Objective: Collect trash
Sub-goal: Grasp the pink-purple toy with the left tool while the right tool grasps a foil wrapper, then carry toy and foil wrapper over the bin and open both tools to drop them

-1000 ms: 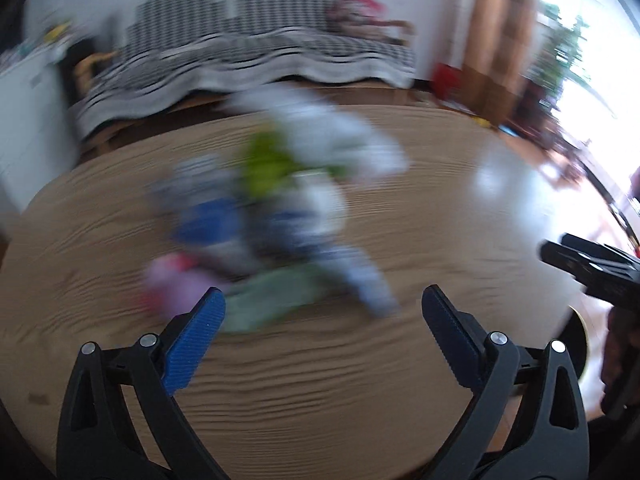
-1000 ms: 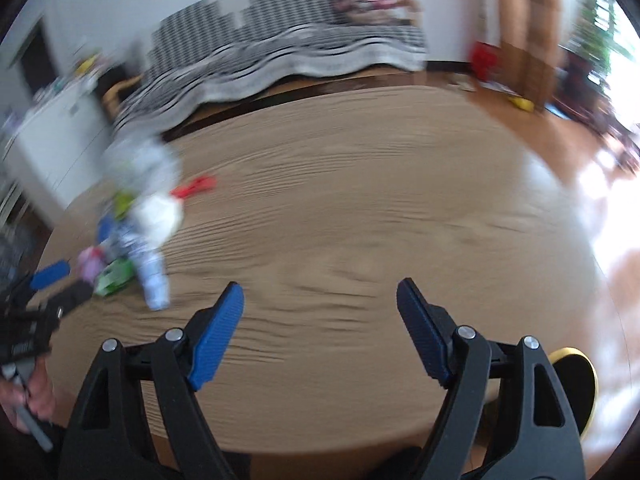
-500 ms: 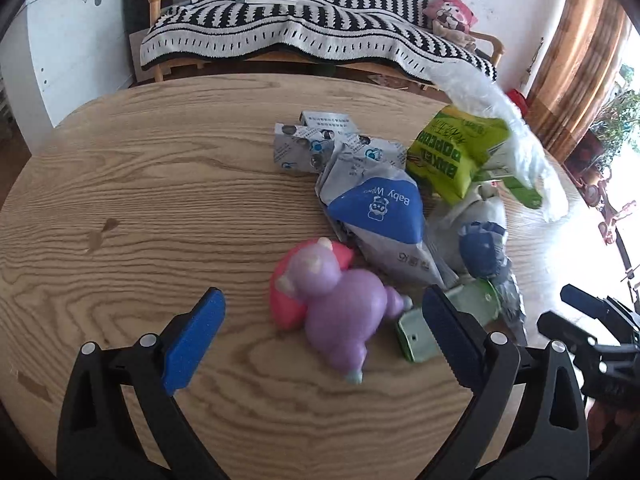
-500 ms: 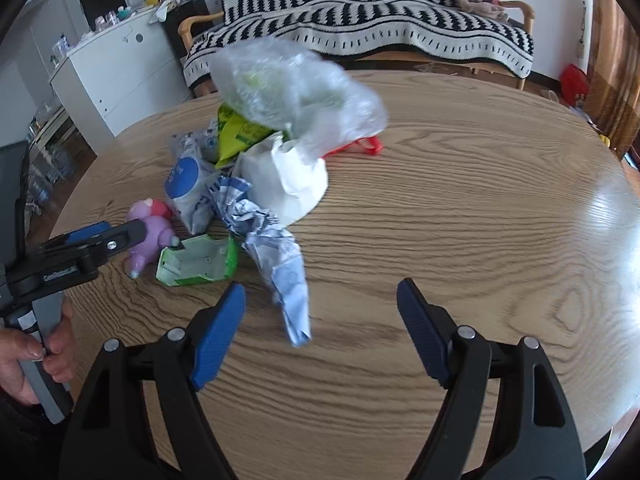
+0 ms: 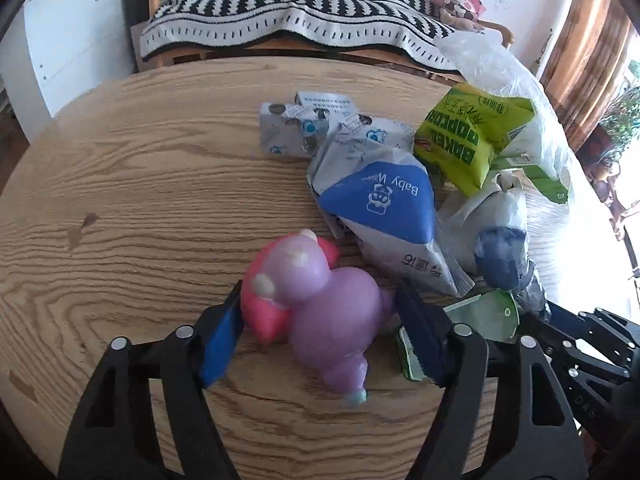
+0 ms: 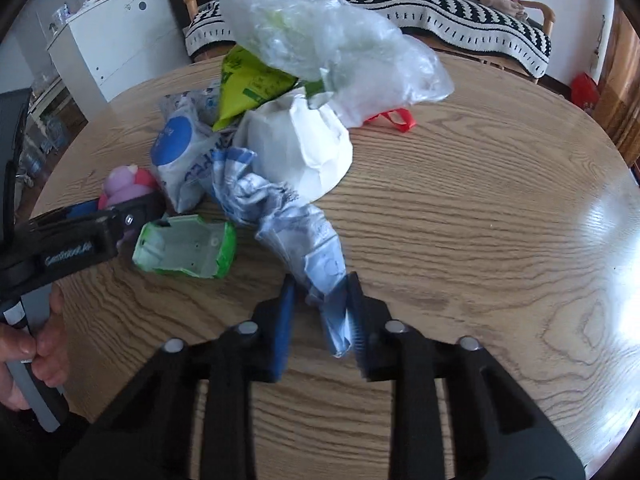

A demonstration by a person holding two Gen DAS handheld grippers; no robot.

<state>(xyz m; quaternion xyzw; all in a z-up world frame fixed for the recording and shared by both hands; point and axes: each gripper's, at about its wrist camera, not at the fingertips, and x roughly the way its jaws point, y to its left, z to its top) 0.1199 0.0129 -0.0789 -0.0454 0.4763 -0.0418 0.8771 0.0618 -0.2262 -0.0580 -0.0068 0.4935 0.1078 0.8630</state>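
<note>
While closing on the trash pile: one round wood-grain table (image 5: 140, 184), bare around a single cluster.

- One clear crinkled plastic bag (image 6: 340, 40), topmost in pile.
- One white paper bag (image 6: 304, 148), creased.
- One lime pouch (image 5: 468, 136), print "BAKED POPCORN".
- One blue-and-white pack (image 5: 384, 208), print "Baby W…", rest unreadable.
- One crumpled blue-white wrapper (image 6: 304, 240), twisted, tail toward table edge.
- One soft pink-and-purple toy (image 5: 316, 300), rounded.
- One green carton (image 6: 184, 248), flattened.
- One red scrap (image 6: 394, 118), behind pile.

Left gripper (image 5: 320, 330): jaws just closing, about two-thirds open, both pads at toy flanks; firm contact not confirmable.
Right gripper (image 6: 320, 312): jaws just closing, narrow gap, wrapper tail pinched between pads.
</note>
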